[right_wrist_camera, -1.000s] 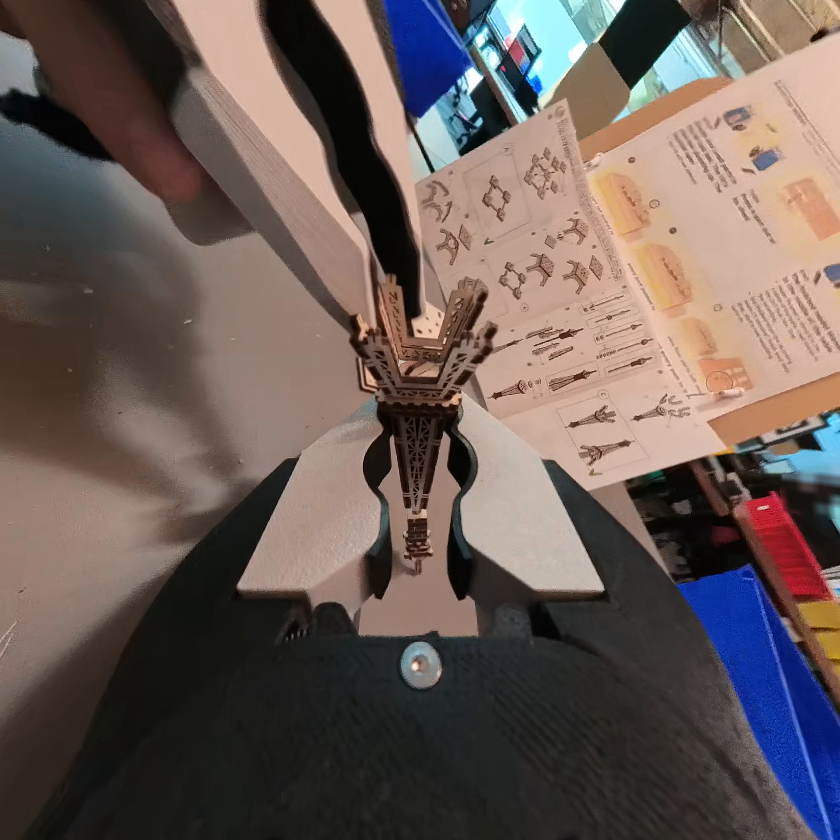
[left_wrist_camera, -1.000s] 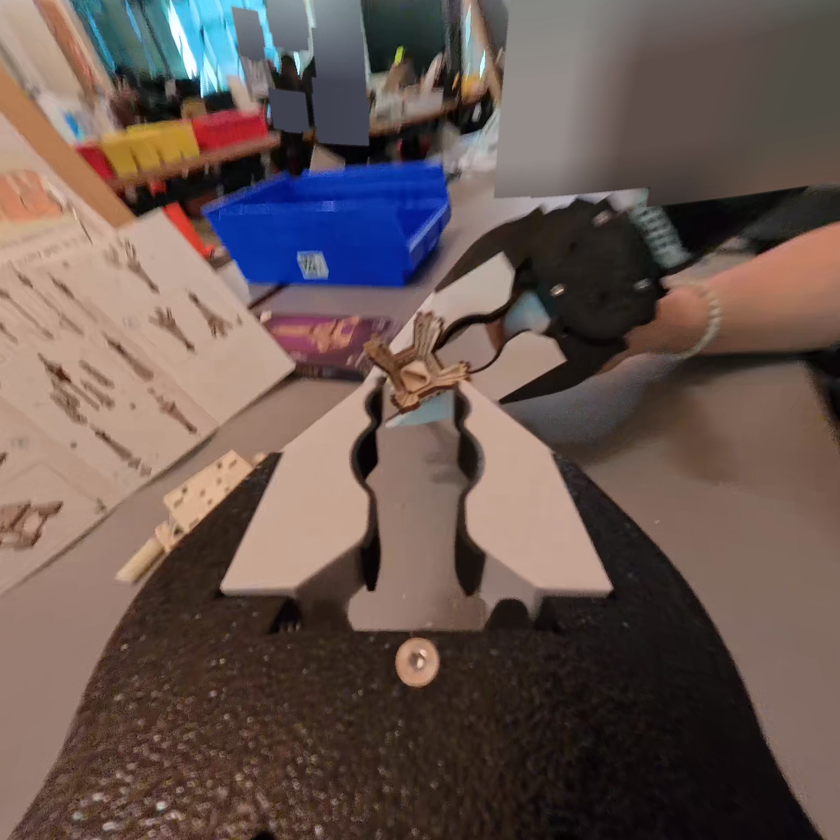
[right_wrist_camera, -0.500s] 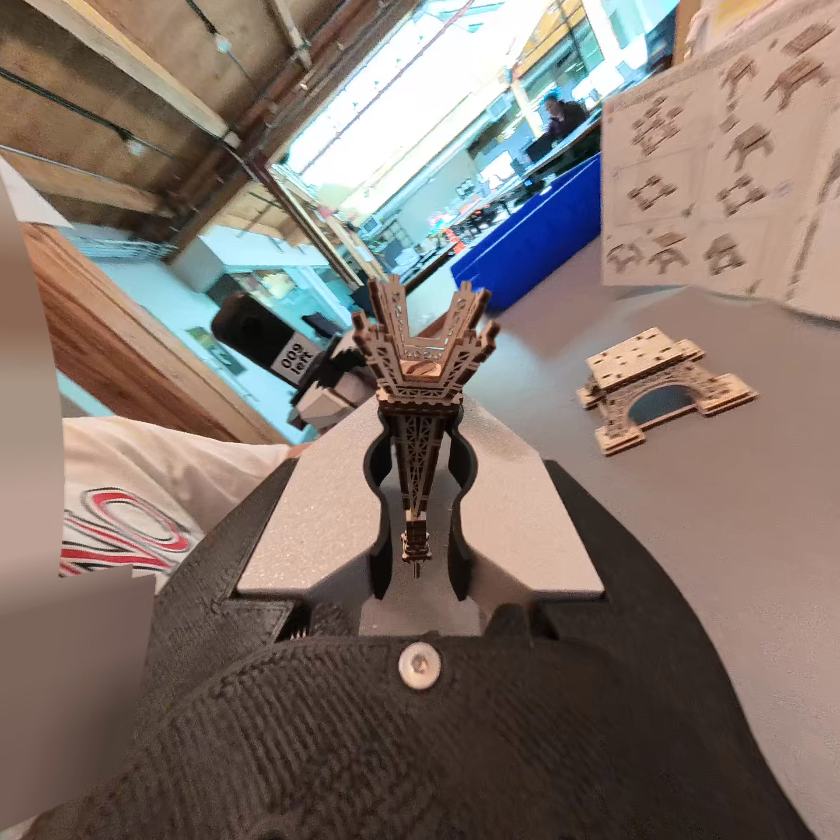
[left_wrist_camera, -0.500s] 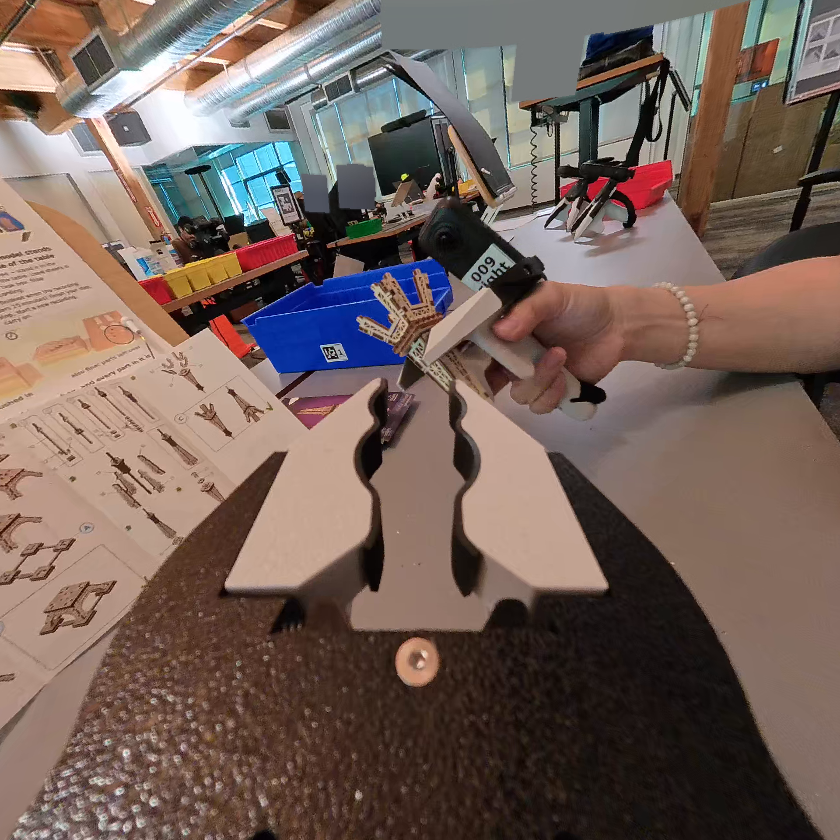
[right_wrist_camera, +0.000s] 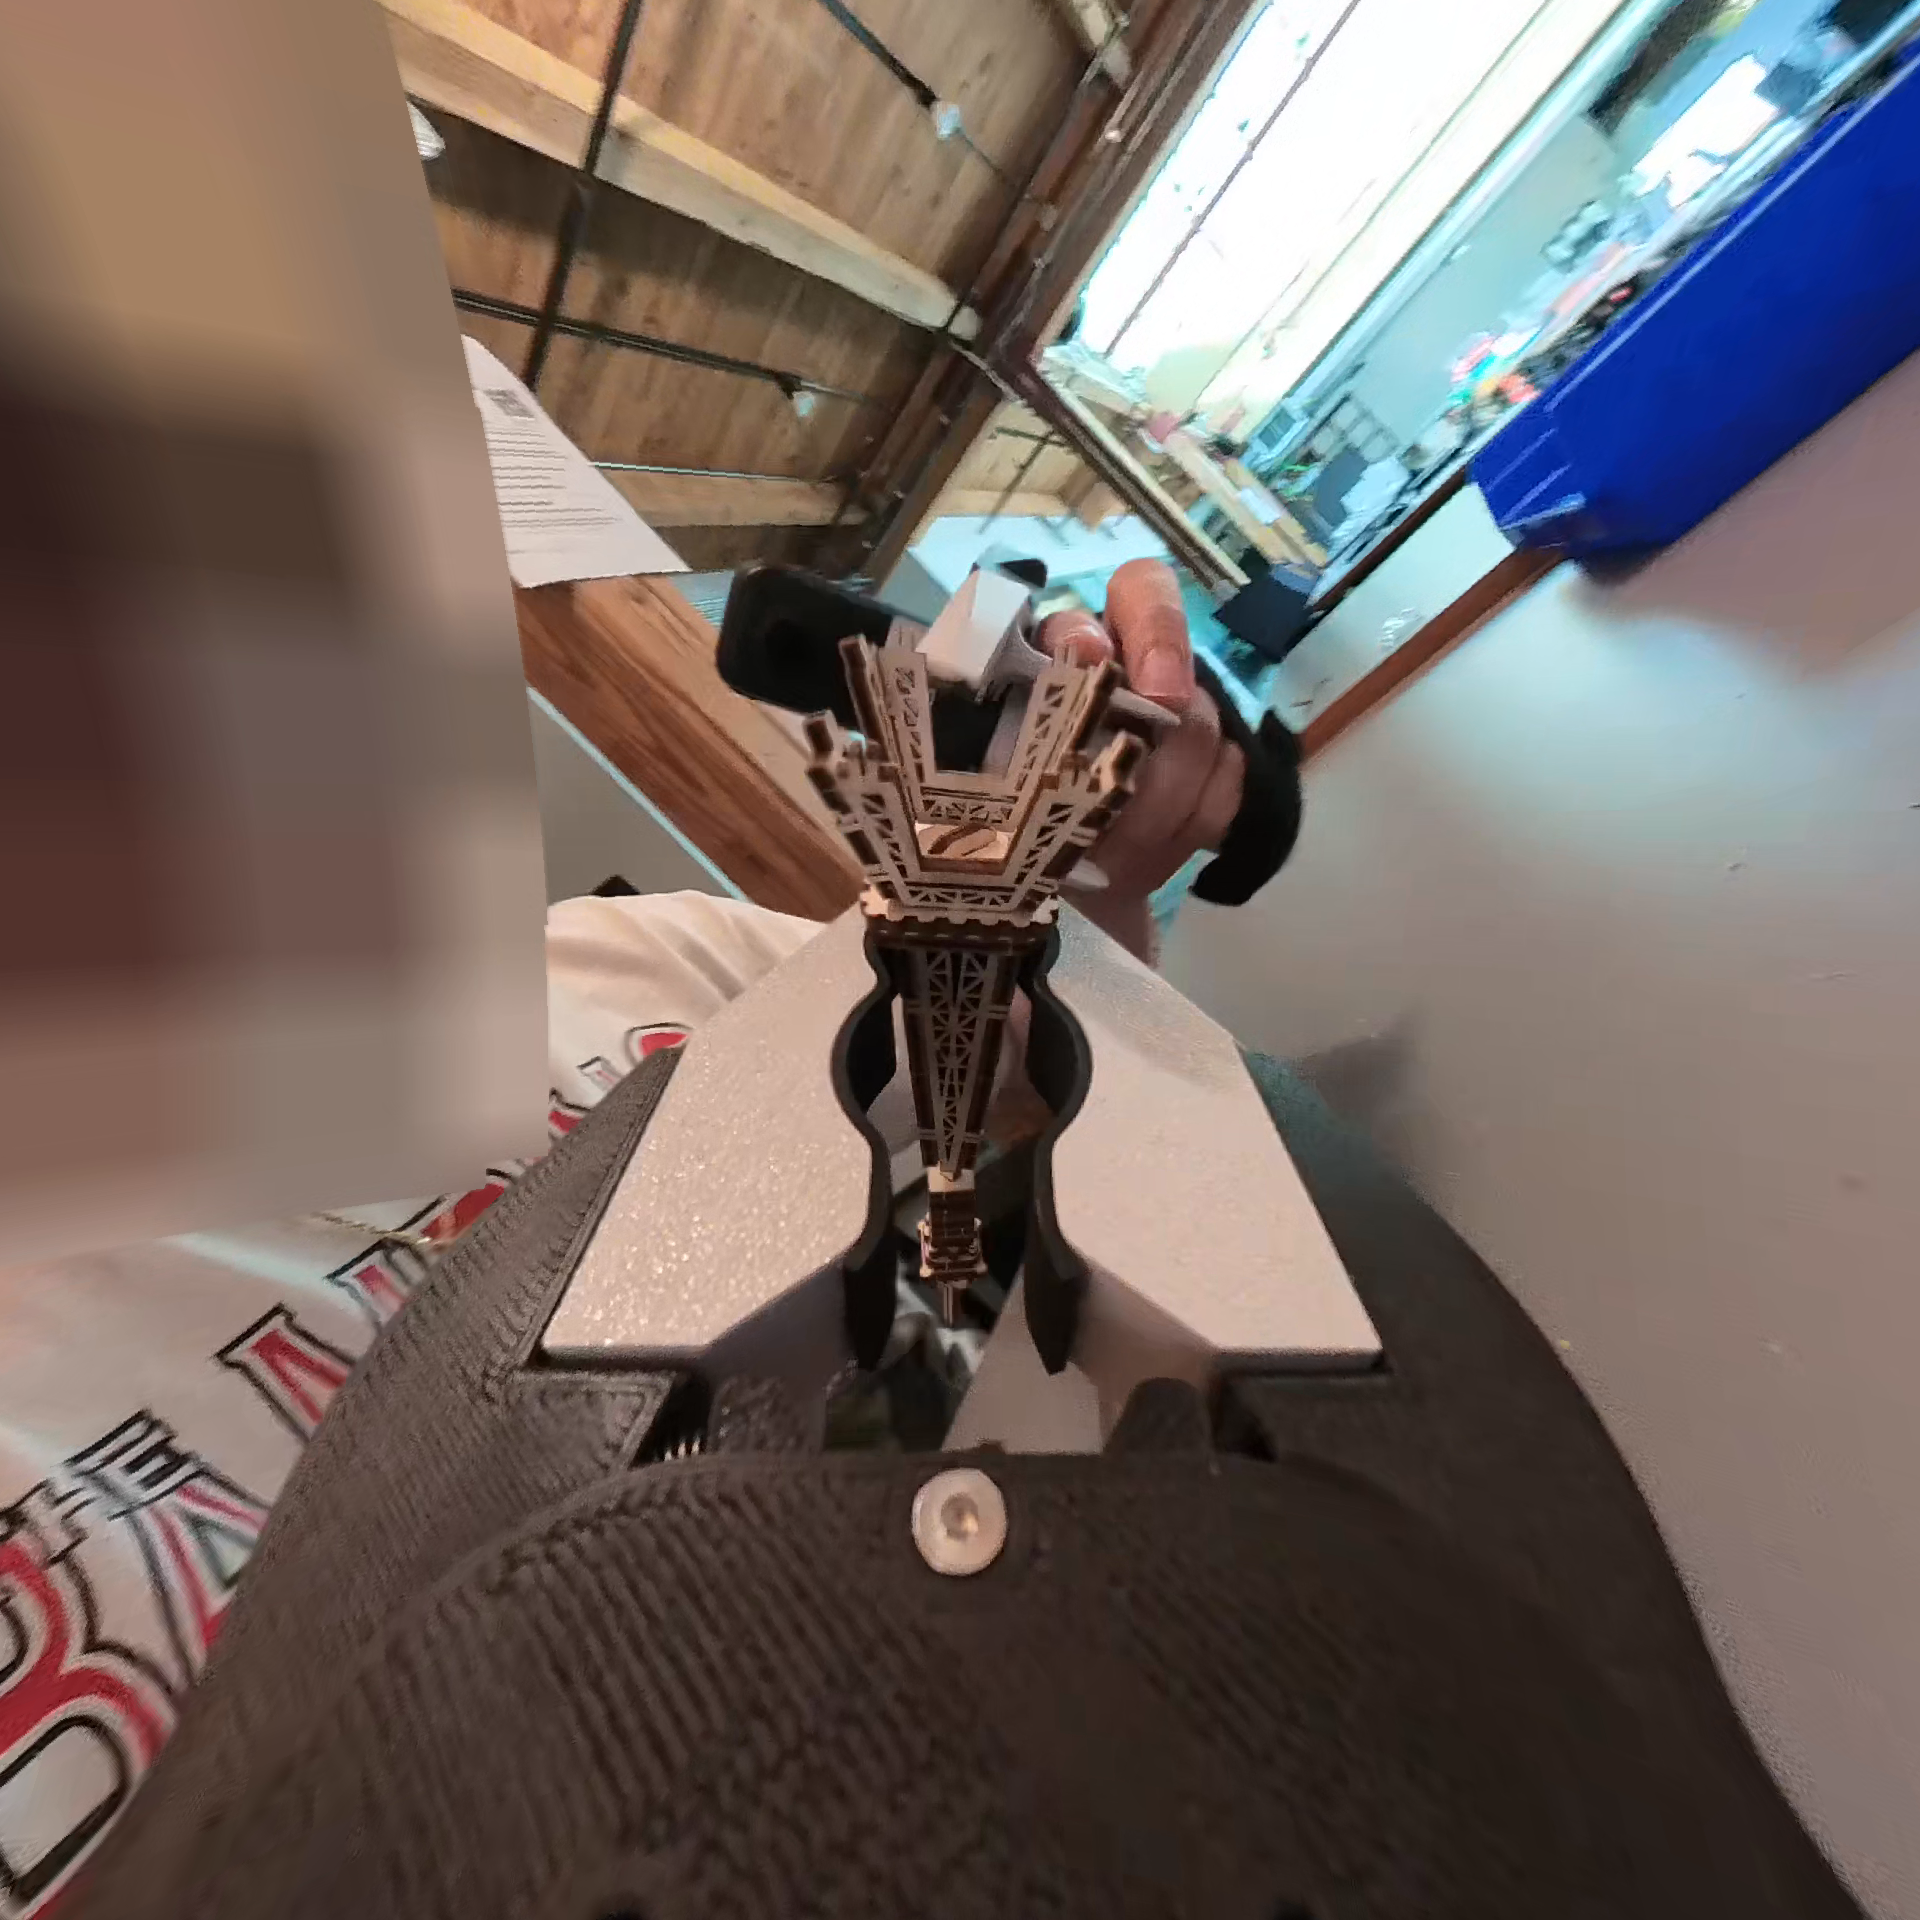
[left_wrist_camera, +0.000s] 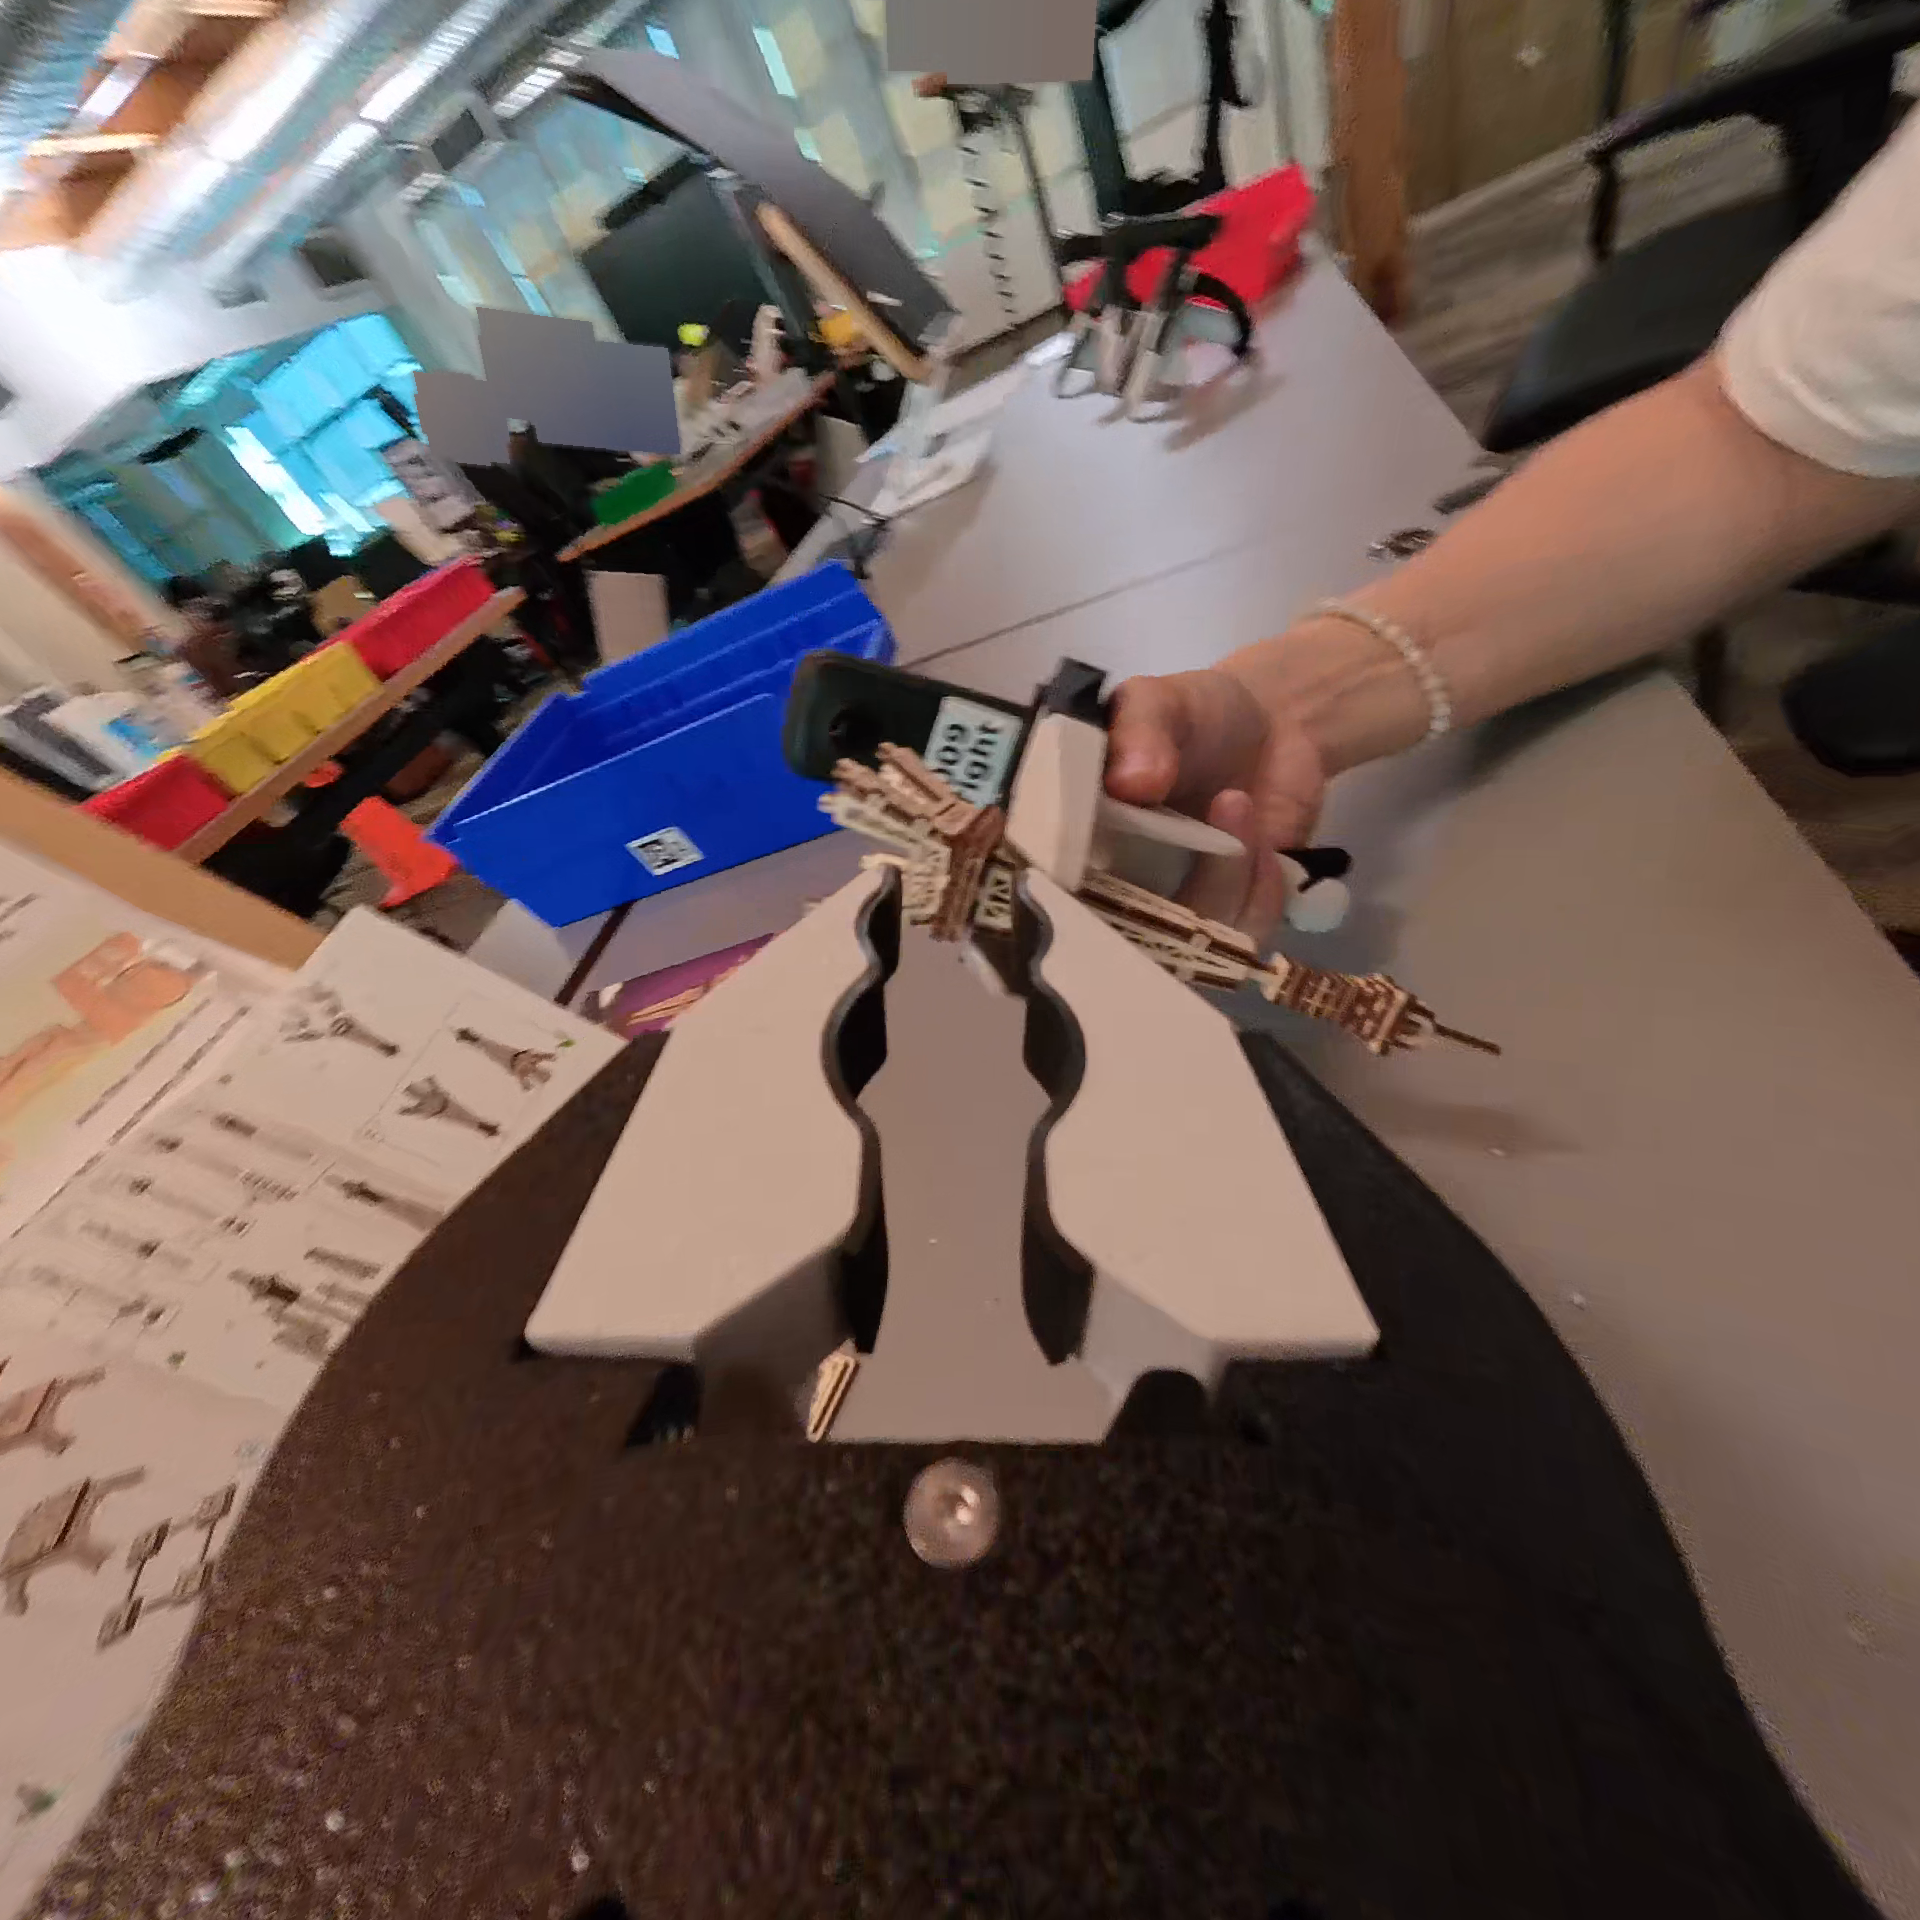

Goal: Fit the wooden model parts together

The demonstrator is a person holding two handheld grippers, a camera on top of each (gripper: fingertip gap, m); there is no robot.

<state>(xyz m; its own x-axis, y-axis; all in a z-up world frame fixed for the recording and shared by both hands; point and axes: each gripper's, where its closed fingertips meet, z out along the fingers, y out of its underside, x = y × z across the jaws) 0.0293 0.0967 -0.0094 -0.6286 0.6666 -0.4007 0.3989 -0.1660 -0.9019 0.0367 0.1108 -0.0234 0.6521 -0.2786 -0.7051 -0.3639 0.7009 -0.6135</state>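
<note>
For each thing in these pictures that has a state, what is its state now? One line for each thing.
wooden tower part: clamped, spire toward the camera, legs pointing away.
right gripper: shut on the wooden tower part.
left gripper: open, nothing between its fingers.
blue bin: open on top; contents not visible.
instruction sheets: spread out, drawings showing.

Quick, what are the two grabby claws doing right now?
Left gripper: open, holding nothing.
Right gripper: shut on the wooden tower model, its spire pointing back toward the camera.
</note>
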